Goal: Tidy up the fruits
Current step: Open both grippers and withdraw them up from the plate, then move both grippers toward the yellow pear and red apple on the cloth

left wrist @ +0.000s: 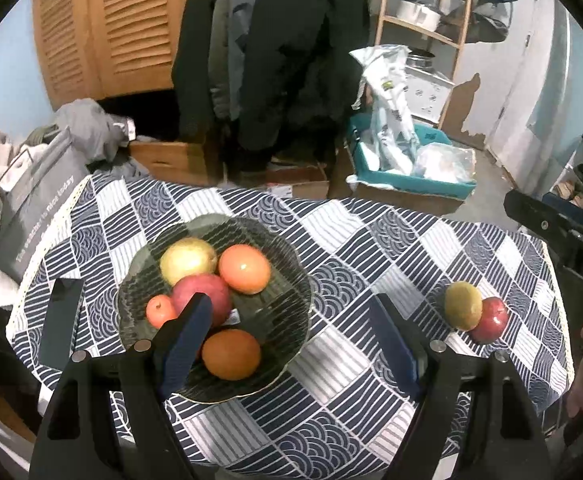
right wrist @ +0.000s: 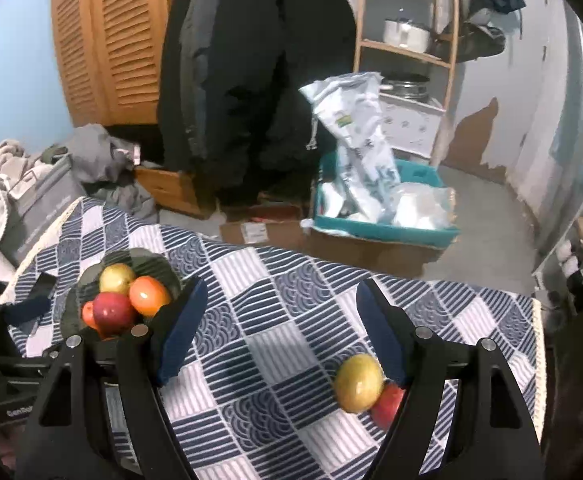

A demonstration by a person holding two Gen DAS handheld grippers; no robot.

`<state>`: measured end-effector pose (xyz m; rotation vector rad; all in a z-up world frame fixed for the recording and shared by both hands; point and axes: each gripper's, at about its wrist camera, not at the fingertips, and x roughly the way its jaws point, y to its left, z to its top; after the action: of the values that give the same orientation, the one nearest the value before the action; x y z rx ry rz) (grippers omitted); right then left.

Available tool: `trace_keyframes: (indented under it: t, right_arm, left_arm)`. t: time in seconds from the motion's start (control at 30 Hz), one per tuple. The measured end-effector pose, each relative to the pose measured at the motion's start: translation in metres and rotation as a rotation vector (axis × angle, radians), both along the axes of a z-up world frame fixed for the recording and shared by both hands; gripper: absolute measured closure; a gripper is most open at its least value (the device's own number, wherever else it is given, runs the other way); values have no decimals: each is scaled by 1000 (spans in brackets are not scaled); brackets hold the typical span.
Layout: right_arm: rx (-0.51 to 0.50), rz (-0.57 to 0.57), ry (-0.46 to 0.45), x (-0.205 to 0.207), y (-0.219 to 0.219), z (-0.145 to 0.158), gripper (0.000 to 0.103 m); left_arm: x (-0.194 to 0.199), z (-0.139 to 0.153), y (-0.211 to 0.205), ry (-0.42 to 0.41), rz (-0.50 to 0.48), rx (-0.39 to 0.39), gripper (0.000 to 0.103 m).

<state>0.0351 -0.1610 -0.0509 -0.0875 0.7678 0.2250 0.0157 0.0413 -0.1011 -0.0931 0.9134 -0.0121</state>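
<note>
The yellow-green fruit (right wrist: 359, 382) and the red apple (right wrist: 388, 405) touching it lie on the table (right wrist: 275, 288), low beside my right fingers (right wrist: 379, 344), not between them. My right gripper (right wrist: 281, 330) is nearer; both pairs are open, empty. The bowl (left wrist: 291, 280) sits under my left gripper (left wrist: 291, 344).

A table under a blue-white patterned cloth (left wrist: 371, 240) carries a glass plate (left wrist: 291, 312) — and two loose fruits (left wrist: 475, 312).

The red apple (right wrist: 387, 404) sits half hidden, perhaps touching the right tool (right wrist: 279, 328).
</note>
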Motion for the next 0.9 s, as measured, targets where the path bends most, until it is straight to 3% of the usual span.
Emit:
trace_keyframes:
  t: [0.5, 0.9]
  right_arm:
    - [10, -111, -13, -18, -68, 1, 20]
    - [11, -209, 23, -27, -130, -14, 20]
  left_arm:
    - [3, 12, -50, -25, -81, 19, 21]
    - [9, -2, -96, -2, -171, 46, 21]
